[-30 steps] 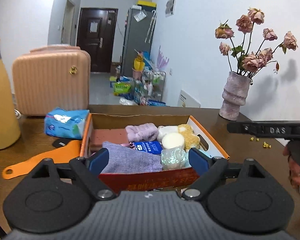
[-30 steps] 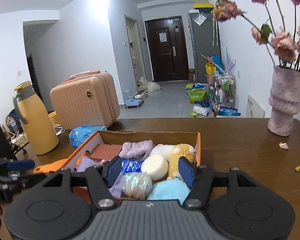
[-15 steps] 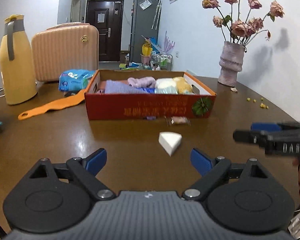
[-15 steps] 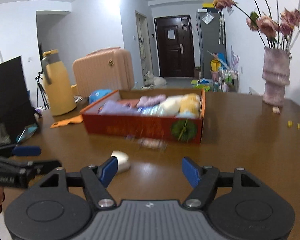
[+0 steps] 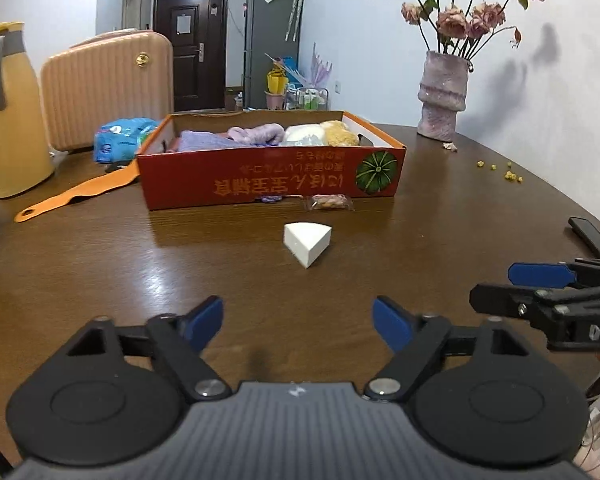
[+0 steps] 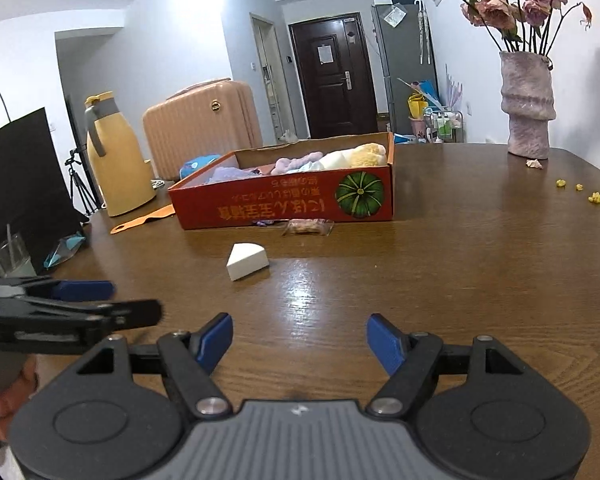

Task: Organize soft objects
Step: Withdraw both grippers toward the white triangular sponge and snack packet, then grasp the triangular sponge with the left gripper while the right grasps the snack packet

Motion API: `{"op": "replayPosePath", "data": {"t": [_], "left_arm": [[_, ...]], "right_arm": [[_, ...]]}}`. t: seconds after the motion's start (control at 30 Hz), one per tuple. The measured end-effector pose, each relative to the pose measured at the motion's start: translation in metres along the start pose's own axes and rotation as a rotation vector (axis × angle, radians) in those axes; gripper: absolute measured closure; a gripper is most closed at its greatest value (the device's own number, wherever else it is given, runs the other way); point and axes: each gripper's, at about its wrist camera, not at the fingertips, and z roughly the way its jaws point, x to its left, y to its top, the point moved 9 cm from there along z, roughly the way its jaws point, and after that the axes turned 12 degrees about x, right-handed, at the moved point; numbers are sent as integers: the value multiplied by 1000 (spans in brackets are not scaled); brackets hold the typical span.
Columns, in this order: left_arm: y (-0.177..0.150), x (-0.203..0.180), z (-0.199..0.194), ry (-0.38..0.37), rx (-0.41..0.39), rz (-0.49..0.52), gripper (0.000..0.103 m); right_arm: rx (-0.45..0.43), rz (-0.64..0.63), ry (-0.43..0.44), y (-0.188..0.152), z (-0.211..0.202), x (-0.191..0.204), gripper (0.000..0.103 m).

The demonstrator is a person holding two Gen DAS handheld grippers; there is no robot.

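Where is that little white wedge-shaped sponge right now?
The white wedge sponge lies on the bare brown table, just in front of the red cardboard box, near a small snack packet.

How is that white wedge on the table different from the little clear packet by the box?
The white wedge is a plain, solid block standing clear of the red box; the clear packet is flat, crinkly, see-through with brownish contents, lying right against the box. Both sit on the table, outside the box.
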Motion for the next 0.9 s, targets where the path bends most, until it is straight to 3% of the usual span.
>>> {"op": "replayPosePath", "data": {"t": [0.13, 0.27, 0.33, 0.37, 0.47, 0.57, 0.73, 0.9], "left_arm": [[23, -7, 34, -17, 10, 3, 36], [40, -9, 68, -23, 30, 15, 38], [46, -7, 83, -27, 53, 9, 55], [47, -8, 87, -47, 63, 17, 74], [49, -8, 93, -124, 54, 23, 87], [53, 7, 91, -161, 47, -40, 89], [68, 46, 76, -126, -35, -86, 91], [69, 74, 79, -158, -33, -139, 91]], "right_arm": [[11, 6, -16, 8, 11, -9, 30], [18, 26, -39, 20, 23, -22, 30], [19, 37, -50, 28, 30, -29, 30], [19, 39, -54, 33, 34, -31, 30], [22, 29, -62, 49, 49, -33, 30], [21, -3, -66, 72, 69, -29, 30], [46, -56, -76, 108, 117, -14, 31], [91, -69, -108, 124, 166, -1, 39]]}}
